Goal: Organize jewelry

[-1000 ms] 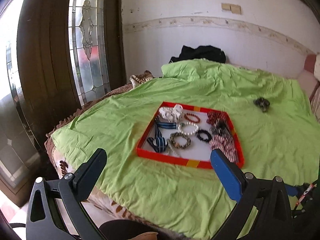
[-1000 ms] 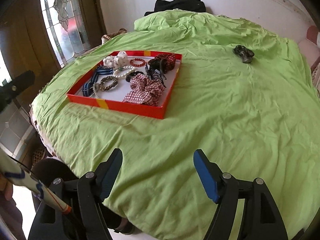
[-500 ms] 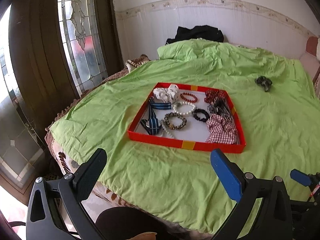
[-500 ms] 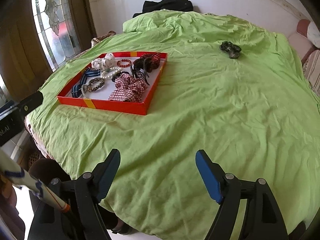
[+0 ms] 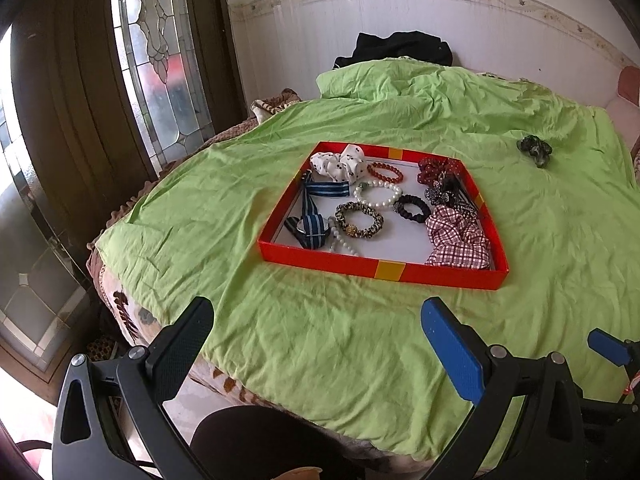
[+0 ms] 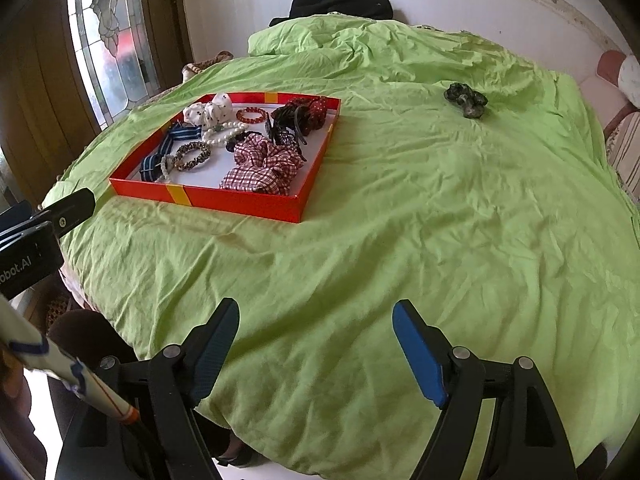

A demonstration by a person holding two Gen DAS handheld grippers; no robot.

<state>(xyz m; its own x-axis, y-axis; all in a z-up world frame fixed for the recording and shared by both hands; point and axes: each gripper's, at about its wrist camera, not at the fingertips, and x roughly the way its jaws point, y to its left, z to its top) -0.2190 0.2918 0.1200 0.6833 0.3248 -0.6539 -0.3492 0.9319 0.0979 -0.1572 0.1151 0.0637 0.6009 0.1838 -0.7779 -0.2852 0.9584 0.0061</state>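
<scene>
A red tray (image 5: 376,270) lies on the green bedsheet (image 5: 320,340). In it are a white spotted scrunchie (image 5: 338,164), a red bead bracelet (image 5: 385,172), a pearl bracelet (image 5: 378,196), a leopard scrunchie (image 5: 359,220), a checked scrunchie (image 5: 456,240) and blue striped ribbons (image 5: 312,216). A dark green scrunchie (image 6: 466,98) lies alone on the sheet, far right of the tray (image 6: 240,202). My left gripper (image 5: 316,312) hovers open over the bed's near edge, short of the tray. My right gripper (image 6: 316,312) is open and empty over bare sheet.
A black garment (image 5: 400,50) lies at the head of the bed against the white wall. A dark door with leaded glass (image 5: 160,60) stands to the left. A pink cushion (image 6: 612,68) is at the far right. A person's dark-clad knee (image 5: 248,440) is below the bed edge.
The left gripper has sunk and tipped downward, so the tray sits higher in its view. The right gripper has hardly moved, and its jaws stand slightly wider.
</scene>
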